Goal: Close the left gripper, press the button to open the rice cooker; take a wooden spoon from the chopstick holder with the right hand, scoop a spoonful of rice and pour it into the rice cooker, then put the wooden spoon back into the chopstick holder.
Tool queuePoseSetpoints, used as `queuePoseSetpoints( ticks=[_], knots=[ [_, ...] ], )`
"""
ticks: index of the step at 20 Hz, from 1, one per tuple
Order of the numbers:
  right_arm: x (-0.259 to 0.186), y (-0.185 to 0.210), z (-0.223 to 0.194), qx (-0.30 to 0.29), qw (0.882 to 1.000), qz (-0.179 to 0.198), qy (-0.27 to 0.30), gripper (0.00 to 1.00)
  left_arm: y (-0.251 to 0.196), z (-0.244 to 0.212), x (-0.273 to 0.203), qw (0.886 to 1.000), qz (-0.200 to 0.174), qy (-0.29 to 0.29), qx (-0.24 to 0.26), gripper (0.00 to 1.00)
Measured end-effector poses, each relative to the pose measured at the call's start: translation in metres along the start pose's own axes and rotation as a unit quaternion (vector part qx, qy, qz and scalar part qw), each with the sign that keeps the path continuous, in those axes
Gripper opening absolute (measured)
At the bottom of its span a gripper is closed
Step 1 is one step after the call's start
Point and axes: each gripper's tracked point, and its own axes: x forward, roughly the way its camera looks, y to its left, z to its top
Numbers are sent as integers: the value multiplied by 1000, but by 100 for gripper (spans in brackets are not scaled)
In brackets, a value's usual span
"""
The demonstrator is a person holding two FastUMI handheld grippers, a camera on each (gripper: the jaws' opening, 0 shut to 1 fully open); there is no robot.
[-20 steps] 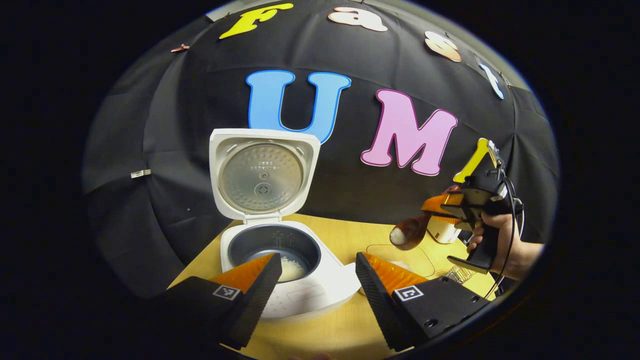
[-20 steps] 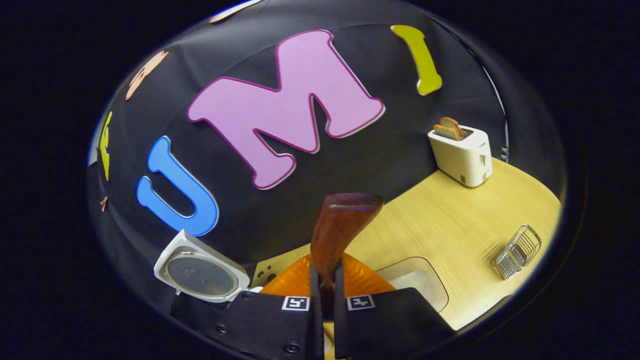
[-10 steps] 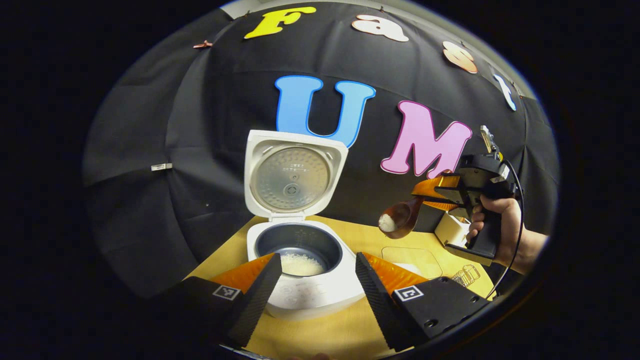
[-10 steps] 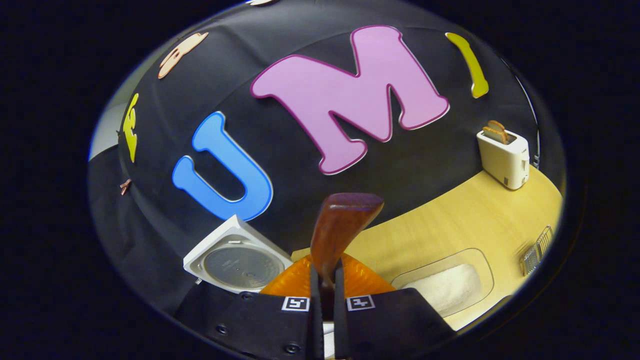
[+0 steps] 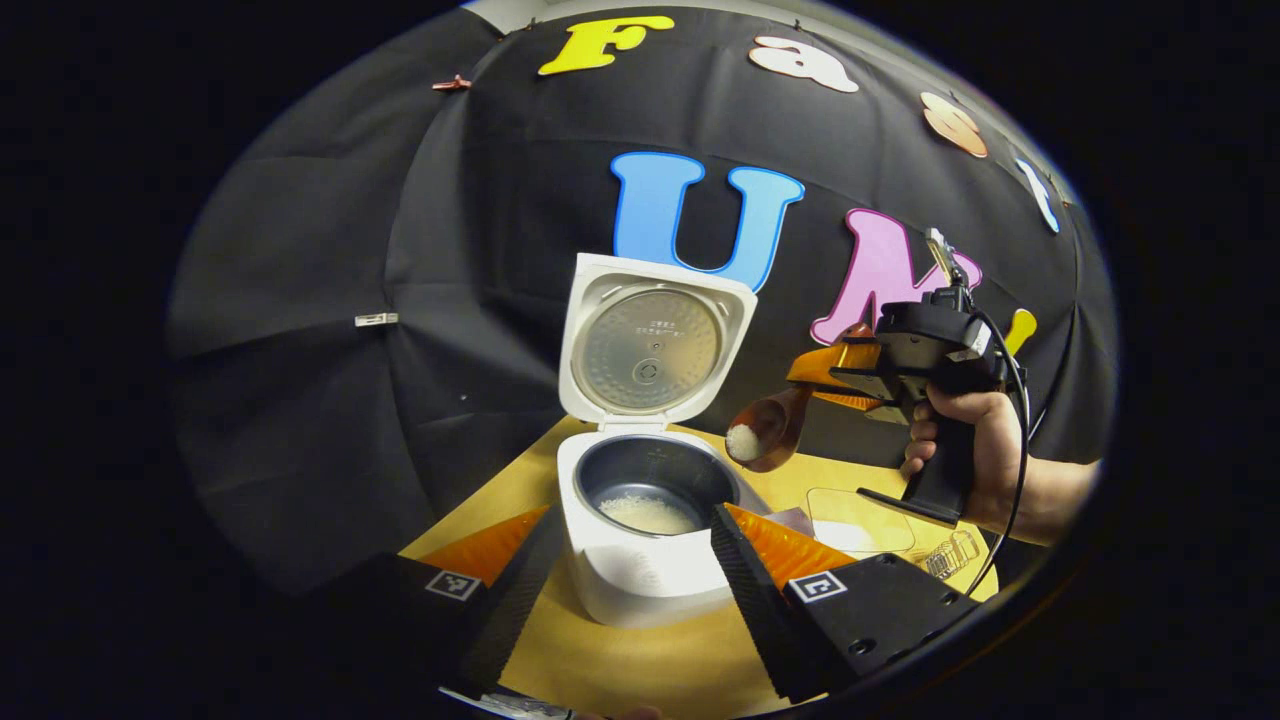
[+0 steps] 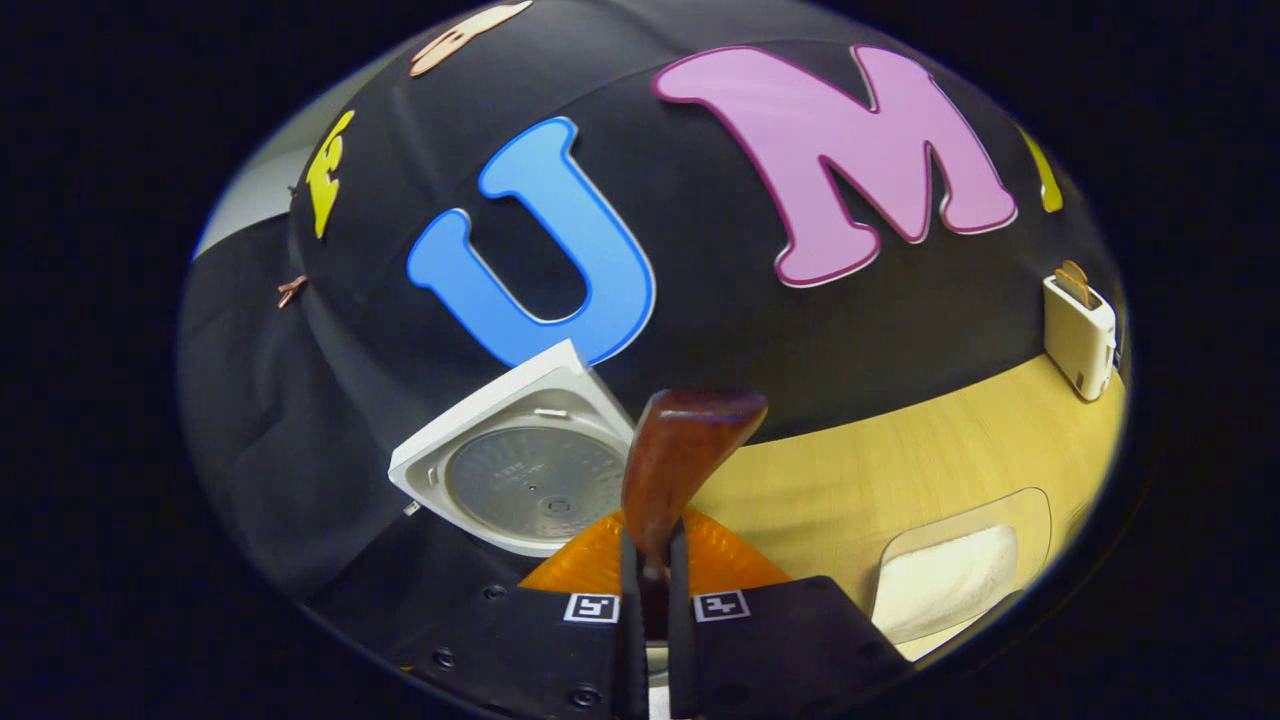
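Note:
The white rice cooker (image 5: 640, 560) stands open on the wooden table, its lid (image 5: 652, 345) upright and some rice (image 5: 648, 513) in the dark inner pot. My left gripper (image 5: 630, 560) is open, its fingers either side of the cooker's front. In the left gripper view the right gripper (image 5: 850, 375), held by a hand (image 5: 965, 440), is shut on the wooden spoon (image 5: 765, 430), whose bowl carries rice just right of the pot and above its rim. In the right gripper view the spoon (image 6: 680, 460) sticks up from between my right gripper's (image 6: 652, 590) fingers, with the lid (image 6: 525, 465) to its left.
A clear tray of rice (image 6: 945, 580) lies on the table (image 6: 900, 450) to the right of the cooker, also seen as the tray (image 5: 860, 510) in the left gripper view. A white toaster (image 6: 1078, 325) with bread stands at the far right. A wire holder (image 5: 950, 555) sits near the hand.
The right gripper has carried the rice-laden spoon leftward from above the tray toward the cooker's pot. The left gripper has swung so the cooker sits more to the right in its view.

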Motion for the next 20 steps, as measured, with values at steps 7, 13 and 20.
queuePoseSetpoints(
  ticks=[7,13,20],
  knots=[
    [26,25,-31,-111,993,23,18,12,23,2,-1,1000,22,-2,-13,96],
    [26,48,-49,-258,965,57,-6,12,31,4,2,999,34,-3,-22,96],
    [18,61,-58,-361,928,89,-24,12,43,5,6,998,46,-13,-29,96]
  ],
)
